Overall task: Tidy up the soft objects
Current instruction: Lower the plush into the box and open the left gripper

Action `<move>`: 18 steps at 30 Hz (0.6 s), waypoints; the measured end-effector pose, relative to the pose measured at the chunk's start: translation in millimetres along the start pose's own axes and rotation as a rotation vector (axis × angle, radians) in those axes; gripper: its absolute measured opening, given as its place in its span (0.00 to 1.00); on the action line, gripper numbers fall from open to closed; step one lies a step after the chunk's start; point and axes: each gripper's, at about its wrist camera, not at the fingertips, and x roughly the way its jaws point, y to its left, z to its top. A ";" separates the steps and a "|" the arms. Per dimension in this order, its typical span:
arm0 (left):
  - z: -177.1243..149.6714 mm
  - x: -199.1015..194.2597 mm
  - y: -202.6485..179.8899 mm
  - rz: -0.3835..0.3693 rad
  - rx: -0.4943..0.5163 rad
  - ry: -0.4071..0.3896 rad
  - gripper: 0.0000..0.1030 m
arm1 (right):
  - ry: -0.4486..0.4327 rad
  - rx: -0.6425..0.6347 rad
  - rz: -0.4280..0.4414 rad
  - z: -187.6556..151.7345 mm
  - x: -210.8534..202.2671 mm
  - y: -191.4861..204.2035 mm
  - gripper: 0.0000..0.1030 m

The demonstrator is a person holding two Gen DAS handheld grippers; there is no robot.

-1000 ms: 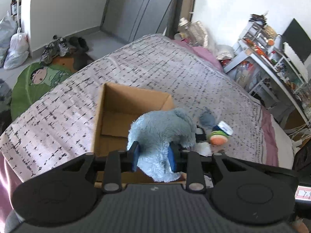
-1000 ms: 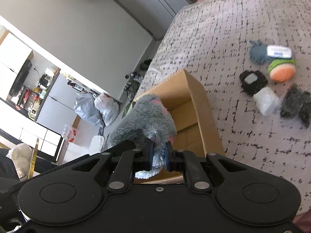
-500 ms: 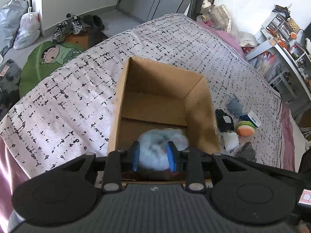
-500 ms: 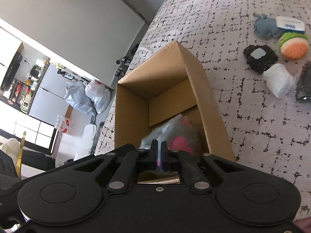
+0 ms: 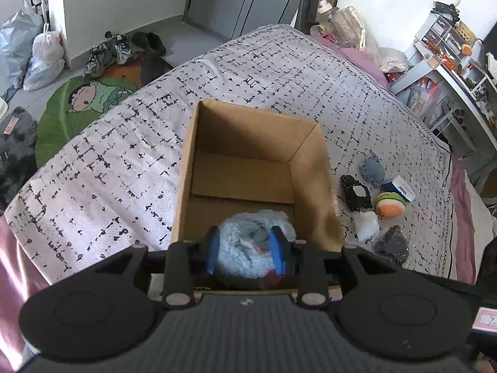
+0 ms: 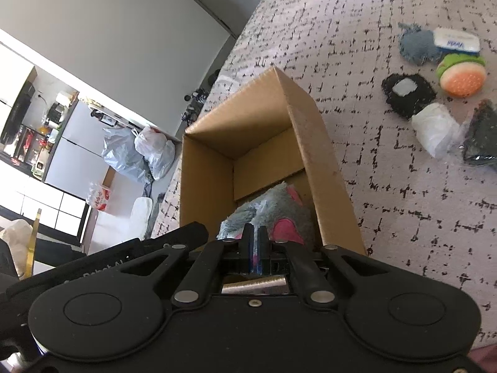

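Note:
A fluffy grey-blue plush toy [image 5: 248, 242] with pink patches [image 6: 284, 228] lies at the near end of an open cardboard box [image 5: 323, 168] on the bed. My left gripper [image 5: 245, 250] is over the box's near edge, its blue pads on either side of the plush, jaws apart. My right gripper [image 6: 254, 248] is above the same end of the box [image 6: 323, 161], its fingers pressed nearly together just above the plush; whether they pinch any fur is hidden.
Small soft things lie on the bedspread [image 5: 124, 168] right of the box: a grey pouch [image 5: 372, 169], a black pad [image 5: 355, 192], a burger plush [image 5: 389, 205], a white wad [image 5: 368, 225], a dark bagged item [image 5: 391, 245]. Shelves [image 5: 450, 49] stand right; shoes and bags on the floor left.
The plush was held up over the box by both grippers and has gone down into the box. The left jaws have spread a little; the right fingers have closed together.

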 end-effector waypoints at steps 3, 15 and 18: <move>0.6 -3.4 -6.9 0.022 0.024 0.011 0.41 | -0.016 -0.006 0.009 -0.2 -11.5 -2.0 0.05; -3.3 -36.3 -32.7 0.084 0.033 -0.064 0.78 | -0.123 -0.052 -0.022 2.7 -64.7 -18.5 0.41; -7.6 -40.5 -42.8 0.097 0.043 -0.069 0.79 | -0.144 -0.052 -0.025 5.4 -80.1 -26.4 0.55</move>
